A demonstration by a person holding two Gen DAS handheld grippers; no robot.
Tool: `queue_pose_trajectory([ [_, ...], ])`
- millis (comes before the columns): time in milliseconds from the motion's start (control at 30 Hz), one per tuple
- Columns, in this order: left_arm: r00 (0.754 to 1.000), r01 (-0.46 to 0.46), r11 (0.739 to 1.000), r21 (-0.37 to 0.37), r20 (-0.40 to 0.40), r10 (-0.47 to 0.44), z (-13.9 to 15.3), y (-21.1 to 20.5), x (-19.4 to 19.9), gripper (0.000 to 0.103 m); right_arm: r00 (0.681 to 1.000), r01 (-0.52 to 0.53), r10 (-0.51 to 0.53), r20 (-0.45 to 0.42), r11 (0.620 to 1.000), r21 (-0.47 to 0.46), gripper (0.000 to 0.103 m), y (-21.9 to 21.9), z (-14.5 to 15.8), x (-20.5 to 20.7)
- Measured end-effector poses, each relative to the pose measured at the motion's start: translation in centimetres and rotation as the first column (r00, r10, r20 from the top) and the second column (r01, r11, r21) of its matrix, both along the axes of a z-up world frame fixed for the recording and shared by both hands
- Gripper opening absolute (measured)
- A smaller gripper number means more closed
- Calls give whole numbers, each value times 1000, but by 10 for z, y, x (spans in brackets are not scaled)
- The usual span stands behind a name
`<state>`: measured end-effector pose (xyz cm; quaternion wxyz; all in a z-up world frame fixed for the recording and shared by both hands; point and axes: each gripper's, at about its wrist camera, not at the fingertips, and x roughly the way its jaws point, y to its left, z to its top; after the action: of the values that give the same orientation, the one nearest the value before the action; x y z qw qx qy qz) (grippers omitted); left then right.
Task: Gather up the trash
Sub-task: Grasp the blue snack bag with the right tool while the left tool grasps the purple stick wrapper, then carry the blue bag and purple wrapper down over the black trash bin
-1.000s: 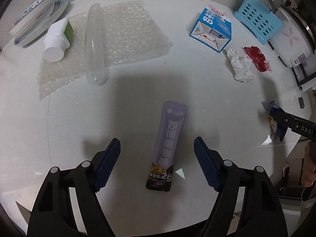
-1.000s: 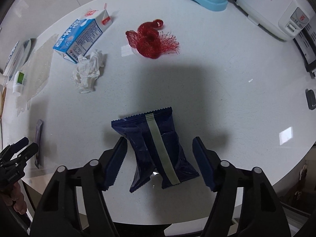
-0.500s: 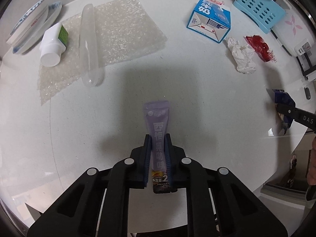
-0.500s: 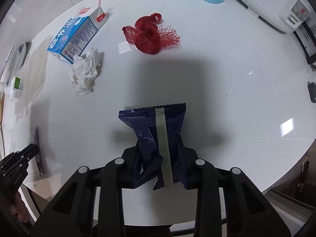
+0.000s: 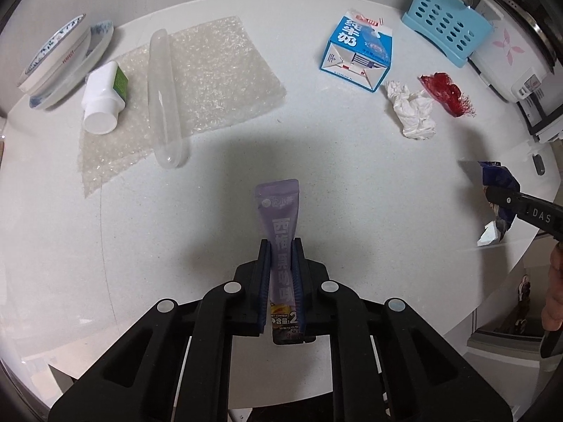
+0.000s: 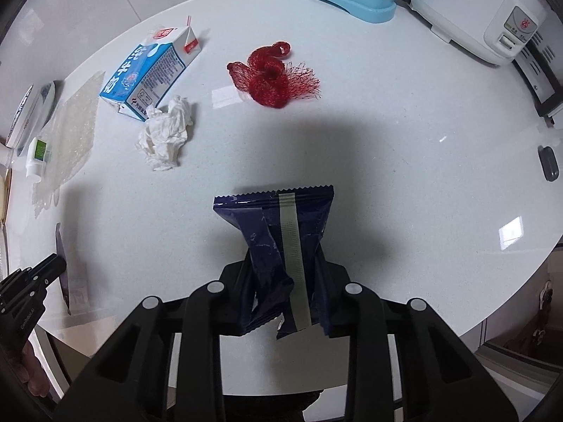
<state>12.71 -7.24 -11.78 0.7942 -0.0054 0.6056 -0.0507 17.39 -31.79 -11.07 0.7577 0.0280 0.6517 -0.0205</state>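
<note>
Gripping one piece of litter apiece, both claws point down over a round white desk strewn with rubbish: the left claw is clamped on a purple coffee sachet, its pads pinching the lower half so the packet's long axis runs straight ahead out of the jaws, and the right claw is closed on a crumpled dark-blue snack wrapper whose serrated top edge fans out beyond the fingertips. Whether either packet has cleared the desk cannot be told. The rest of the rubbish lies ahead of both claws, toward the far rim: a crumpled white tissue touching a tipped blue-and-white milk carton, and a wad of red mesh netting just beside them. These sit nearer the right claw; a sheet of bubble wrap with a clear plastic tube lying along it falls on the left claw's side. No bin shows in either view, so the carrying direction remains unclear.
</note>
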Motion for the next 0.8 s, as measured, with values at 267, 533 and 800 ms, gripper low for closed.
queue_pose_trajectory([
  [267,1000,-7,1000,-5,22,7,14,2,-7,11,999,-15,14,43,1000,5,27,-2,14,-10],
  [533,999,-12,1000,-16,41,13,25,-3,-19,11,996,-36,36,85,999,5,27,8,30,-22],
  [800,998,-12,1000,-24,57,13,33,-9,-35,11,991,-61,60,124,998,8,27,13,45,-39],
])
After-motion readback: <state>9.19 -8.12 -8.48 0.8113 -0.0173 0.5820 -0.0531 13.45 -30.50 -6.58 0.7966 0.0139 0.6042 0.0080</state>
